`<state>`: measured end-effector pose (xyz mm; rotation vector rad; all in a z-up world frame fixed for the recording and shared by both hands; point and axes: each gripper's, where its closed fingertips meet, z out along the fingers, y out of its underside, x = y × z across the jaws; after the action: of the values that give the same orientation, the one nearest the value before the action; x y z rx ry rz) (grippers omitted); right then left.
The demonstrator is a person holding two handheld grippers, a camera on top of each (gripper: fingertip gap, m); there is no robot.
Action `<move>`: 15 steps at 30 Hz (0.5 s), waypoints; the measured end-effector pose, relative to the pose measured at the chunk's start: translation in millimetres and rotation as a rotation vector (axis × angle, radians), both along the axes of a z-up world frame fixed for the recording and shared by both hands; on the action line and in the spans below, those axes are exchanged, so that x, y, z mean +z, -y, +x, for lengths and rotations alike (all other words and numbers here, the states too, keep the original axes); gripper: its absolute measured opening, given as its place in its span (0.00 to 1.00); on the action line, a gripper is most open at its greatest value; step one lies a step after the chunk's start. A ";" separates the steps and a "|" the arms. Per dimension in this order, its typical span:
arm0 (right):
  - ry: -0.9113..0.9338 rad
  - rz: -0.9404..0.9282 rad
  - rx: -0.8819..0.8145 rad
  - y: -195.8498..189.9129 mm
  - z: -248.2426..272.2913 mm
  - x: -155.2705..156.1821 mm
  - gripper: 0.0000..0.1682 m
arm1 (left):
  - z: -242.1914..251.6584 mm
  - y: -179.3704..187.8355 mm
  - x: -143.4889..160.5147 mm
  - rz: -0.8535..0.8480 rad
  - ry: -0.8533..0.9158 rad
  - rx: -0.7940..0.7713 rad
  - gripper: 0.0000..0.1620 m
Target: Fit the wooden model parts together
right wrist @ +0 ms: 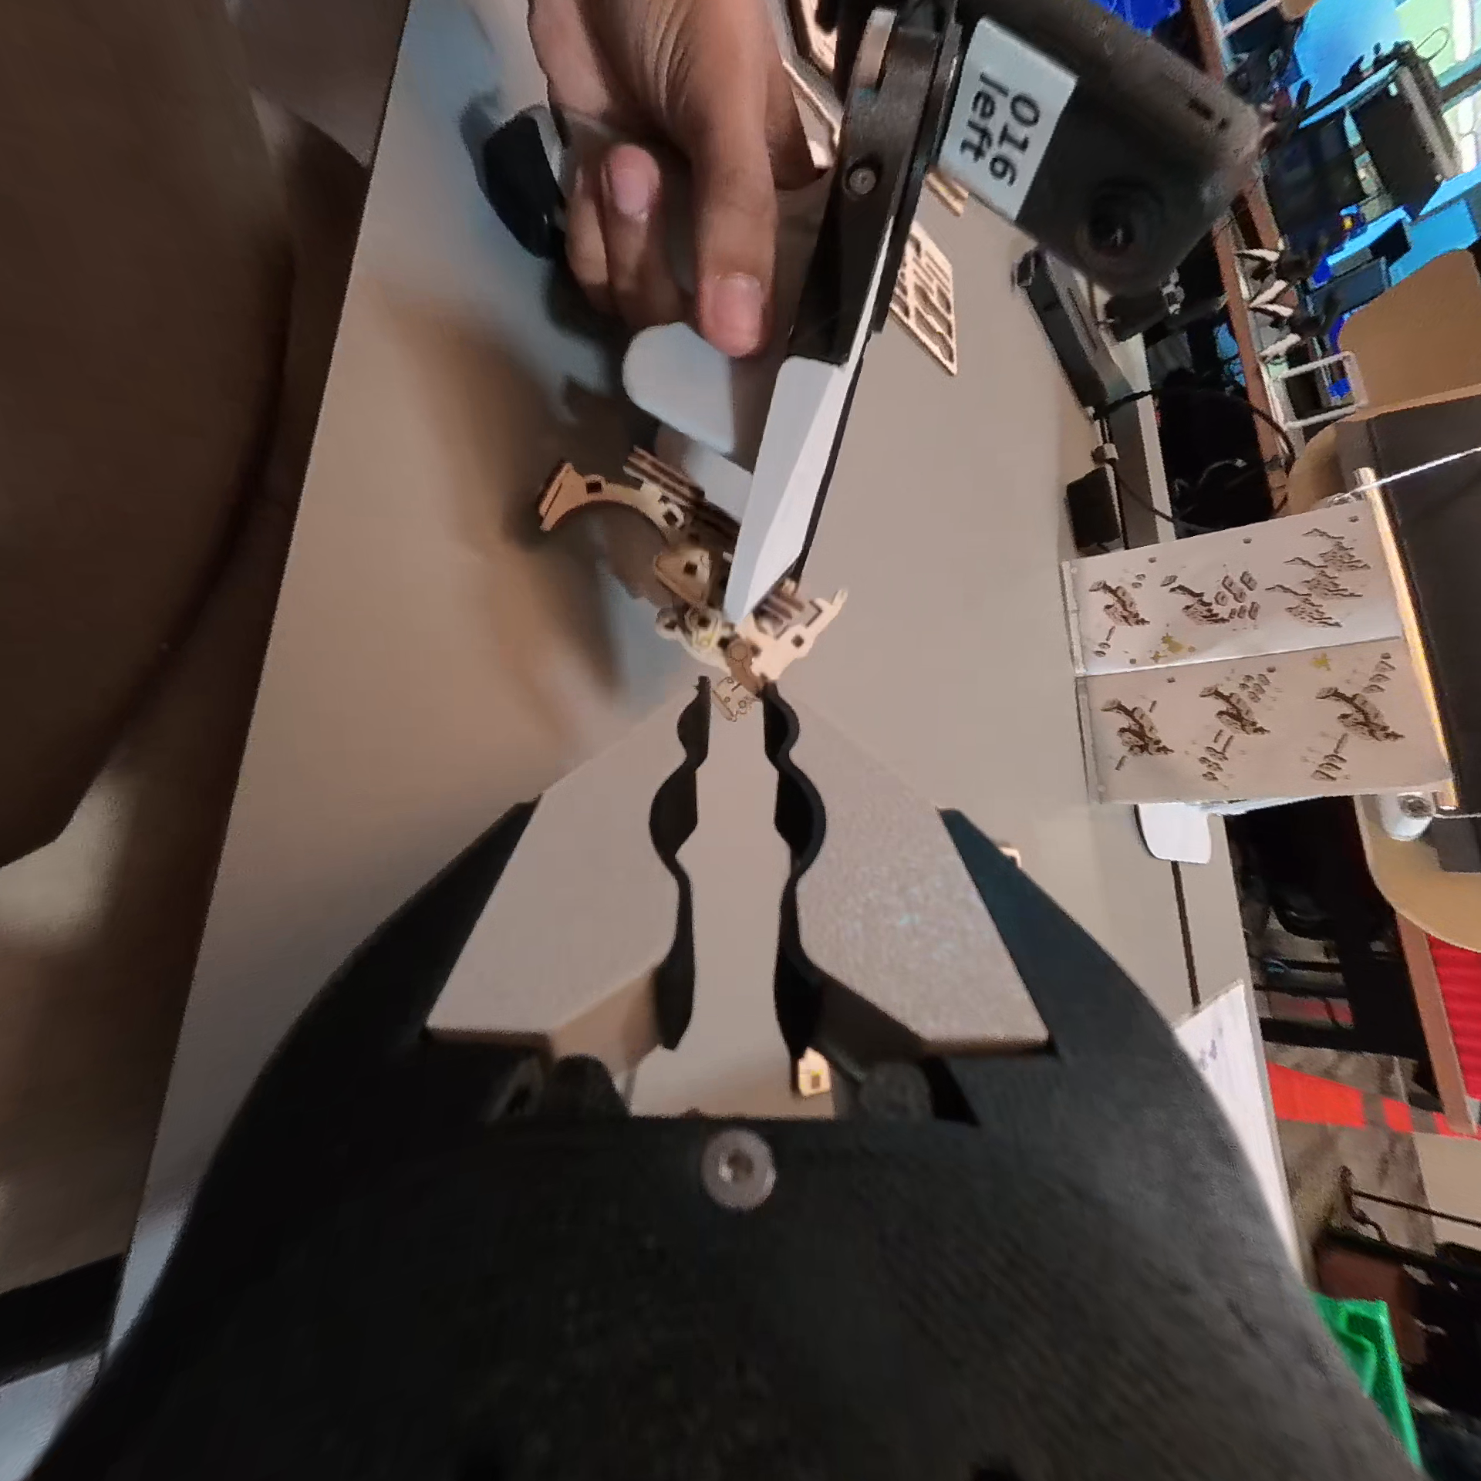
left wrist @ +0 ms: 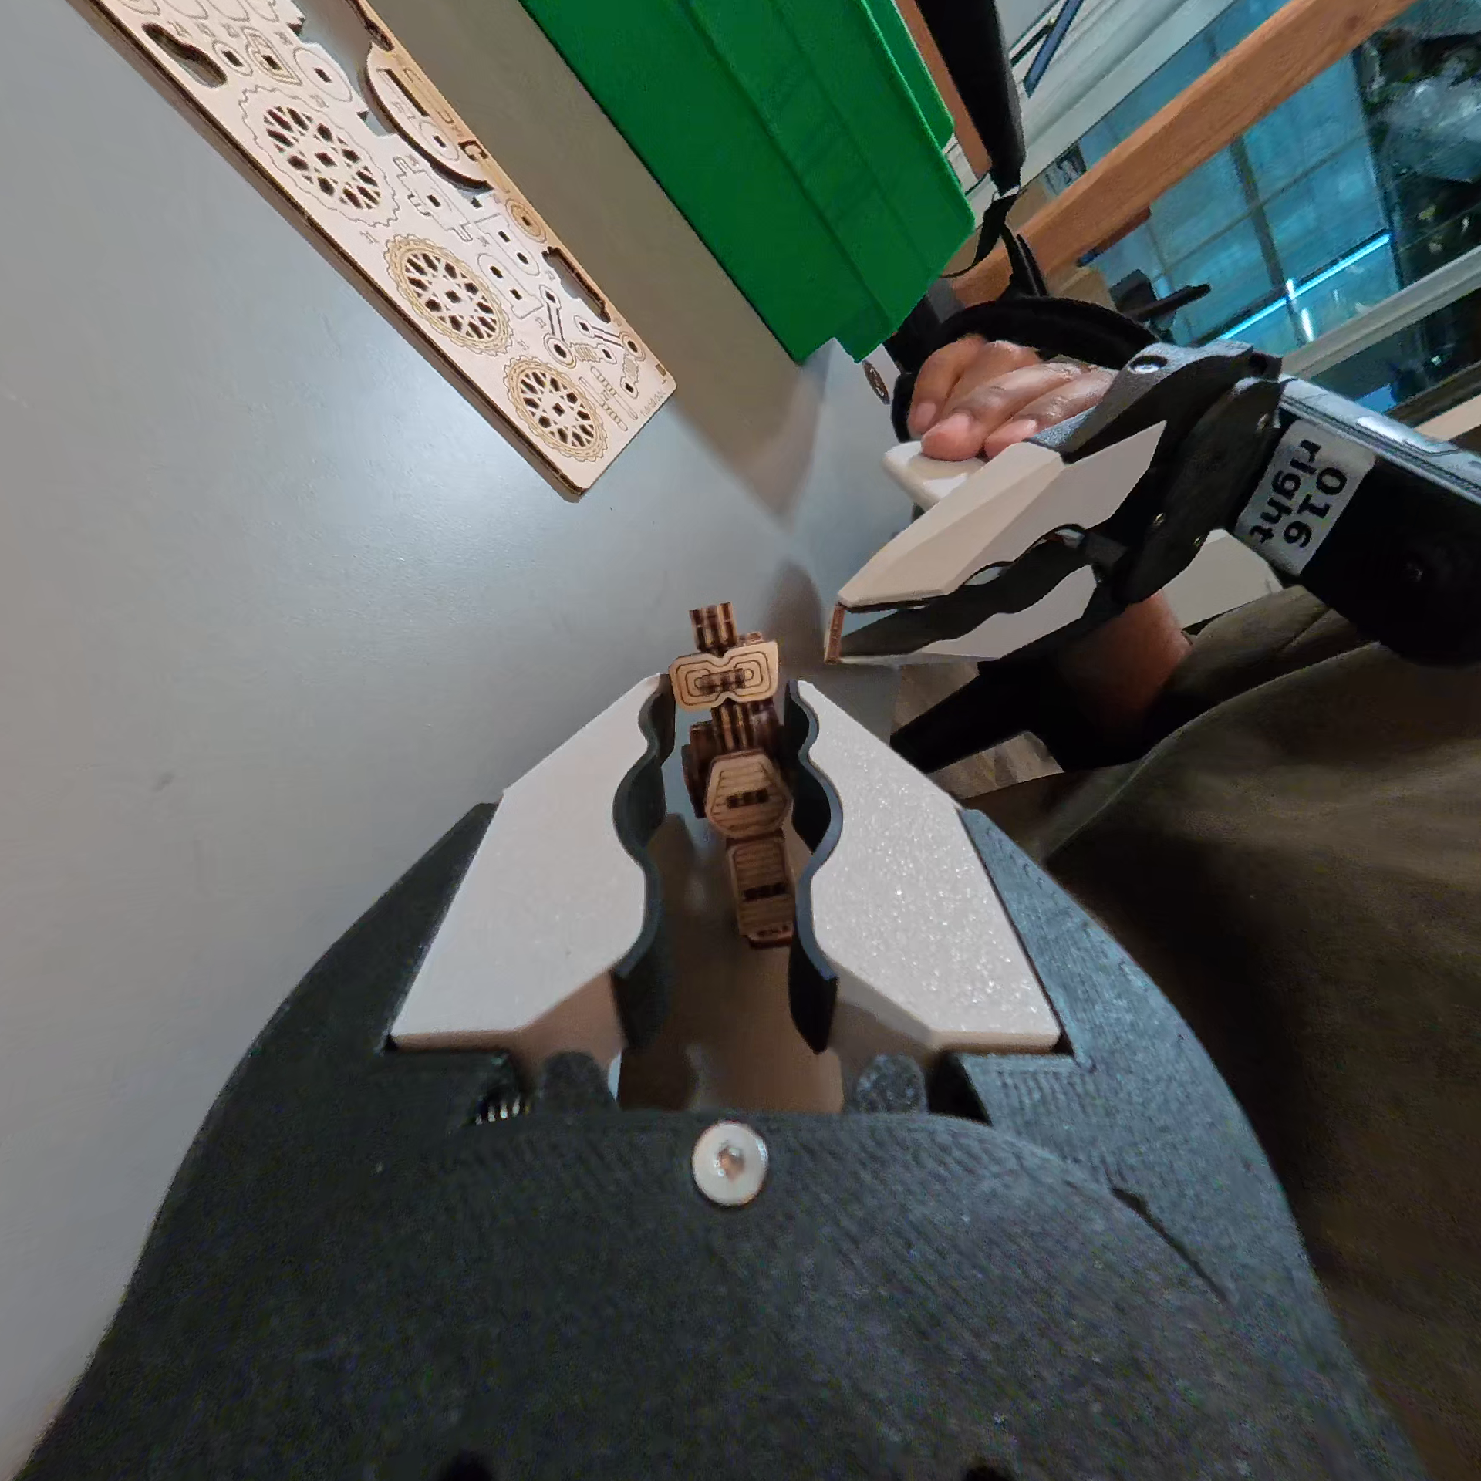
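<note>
My left gripper (left wrist: 728, 705) grasps the half-built wooden model (left wrist: 741, 789) at frame centre, its long axis running along the fingers and its tip poking out past them. My right gripper (left wrist: 833, 633), at centre right, pinches a small wooden piece (left wrist: 833, 631) — just beside the model's tip, to its right. I judge the next move is leftward, across that narrow gap. The parts sheet (left wrist: 385, 216) lies on the counter (left wrist: 200, 641), upper left.

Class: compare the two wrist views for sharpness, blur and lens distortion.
Left wrist view: crisp on the wooden model and punched sheet, with wide-angle bending of the green bin. Right wrist view: softer, with motion blur on the hand and the table's near edge.
</note>
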<state>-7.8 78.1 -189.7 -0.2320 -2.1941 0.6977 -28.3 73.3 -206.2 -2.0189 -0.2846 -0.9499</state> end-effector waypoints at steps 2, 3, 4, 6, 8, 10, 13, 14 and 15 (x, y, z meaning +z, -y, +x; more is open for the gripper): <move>-0.011 0.000 0.022 3.3 -0.4 0.5 0.07 | 0.5 0.1 0.9 0.002 0.022 -0.006 0.17; -0.023 0.016 0.038 4.6 -0.8 0.2 0.07 | 0.9 0.3 1.1 0.002 0.033 -0.010 0.17; -0.035 0.036 0.057 6.3 -1.1 -0.6 0.07 | 1.4 0.5 1.3 0.001 0.043 -0.013 0.17; -0.045 0.062 0.077 8.4 -2.7 -3.9 0.07 | 2.0 0.5 1.8 0.001 0.062 -0.017 0.17; -0.035 0.083 0.073 5.2 -4.0 -9.4 0.07 | 2.5 0.5 1.5 -0.002 0.066 -0.019 0.16; -0.026 0.071 0.059 -0.1 -4.1 -10.3 0.07 | 2.4 0.2 1.4 -0.001 0.064 -0.014 0.16; -0.010 0.021 0.045 -4.2 -3.4 -9.2 0.06 | 2.1 -0.1 1.5 -0.001 0.069 -0.008 0.16; -0.001 0.014 0.042 -4.7 -3.1 -10.2 0.07 | 2.0 -0.2 1.6 -0.002 0.071 -0.008 0.16; 0.007 0.017 0.037 -5.6 -3.1 -11.9 0.07 | 1.8 -0.3 1.6 -0.002 0.070 -0.006 0.16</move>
<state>-10.9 83.7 -201.6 -0.1853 -2.2156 0.6991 -26.5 73.5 -204.6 -1.9917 -0.3173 -1.0261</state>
